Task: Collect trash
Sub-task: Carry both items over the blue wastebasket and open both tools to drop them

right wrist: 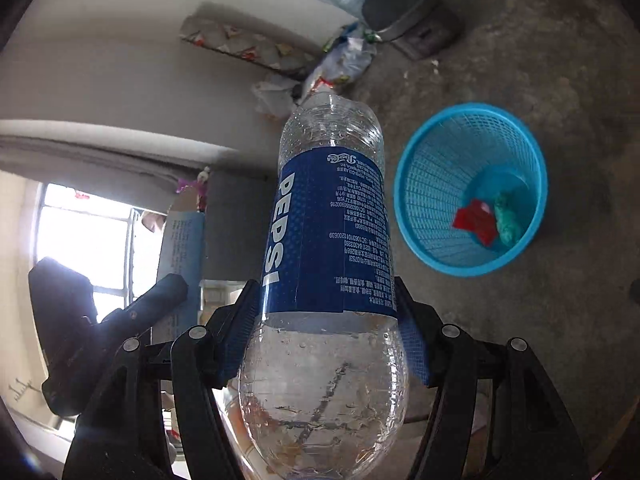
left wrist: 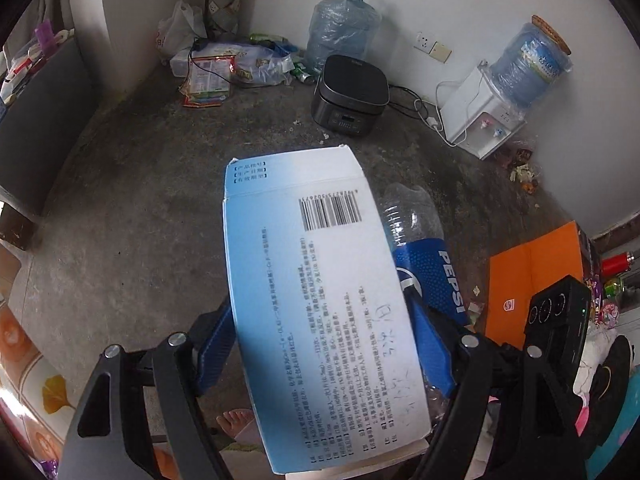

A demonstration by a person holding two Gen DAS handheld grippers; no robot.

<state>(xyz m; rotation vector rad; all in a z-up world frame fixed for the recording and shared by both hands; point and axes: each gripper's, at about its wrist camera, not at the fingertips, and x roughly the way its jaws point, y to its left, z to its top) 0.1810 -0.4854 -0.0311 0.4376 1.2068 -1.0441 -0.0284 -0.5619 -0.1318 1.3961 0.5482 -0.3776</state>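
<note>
1. The left gripper is clamped on a pale blue-and-white cardboard box, its blue finger pads pressing both long edges; the box stands up out of the jaws with its barcode end and open flap farthest from the camera.
2. The right gripper is closed on an empty Pepsi bottle, held around the lower edge of the blue label, the clear base toward the camera and the neck pointing away.
3. In the left wrist view, the bottle shows just beside the box, on its right.
4. The floor is bare grey concrete, stained and dusty, with small crumbs scattered over it.
5. A blue mesh waste basket stands on the floor to the right of the bottle in the right wrist view; a red wrapper and a green crumpled piece lie in its bottom.
6. Against the white wall stand a black rice cooker, a large water jug behind it, and a small white water dispenser topped with another jug.
7. A heap of plastic bags and packets fills the corner, and loose wrappers lie beside the dispenser.
8. An orange box lies at the right.
</note>
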